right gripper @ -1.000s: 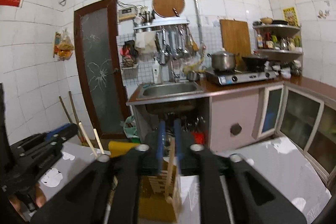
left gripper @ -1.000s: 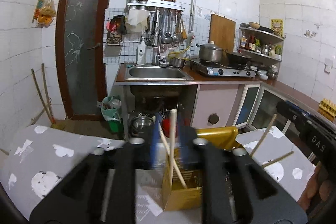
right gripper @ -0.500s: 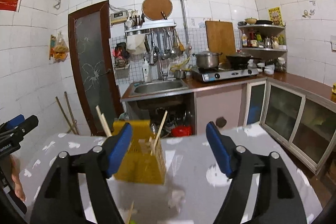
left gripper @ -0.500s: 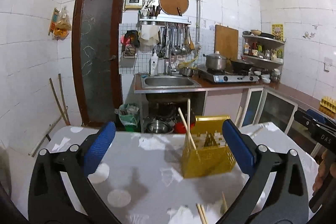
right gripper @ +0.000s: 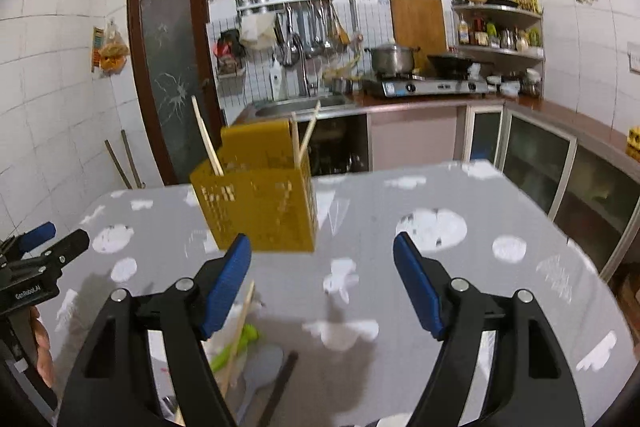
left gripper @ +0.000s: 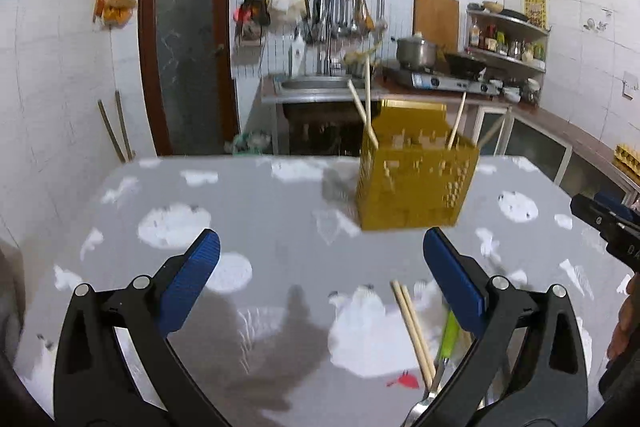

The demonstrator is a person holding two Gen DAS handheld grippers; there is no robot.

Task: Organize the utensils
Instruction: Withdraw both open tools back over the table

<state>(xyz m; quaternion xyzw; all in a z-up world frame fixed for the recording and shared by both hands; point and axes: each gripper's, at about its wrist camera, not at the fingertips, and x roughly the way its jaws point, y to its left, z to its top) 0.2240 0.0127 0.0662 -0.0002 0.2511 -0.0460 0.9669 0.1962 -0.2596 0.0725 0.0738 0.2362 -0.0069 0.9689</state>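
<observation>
With the jaws of both the left gripper and right gripper wide open and empty, a careless reach for the loose chopsticks on the bench could knock the light yellow basket over.

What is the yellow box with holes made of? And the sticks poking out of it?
The yellow box looks like matte plastic: one even colour, thin walls punched with rows of little holes. The sticks look like bare wood or bamboo, pale tan and unpainted; the blur leaves open which.
</observation>
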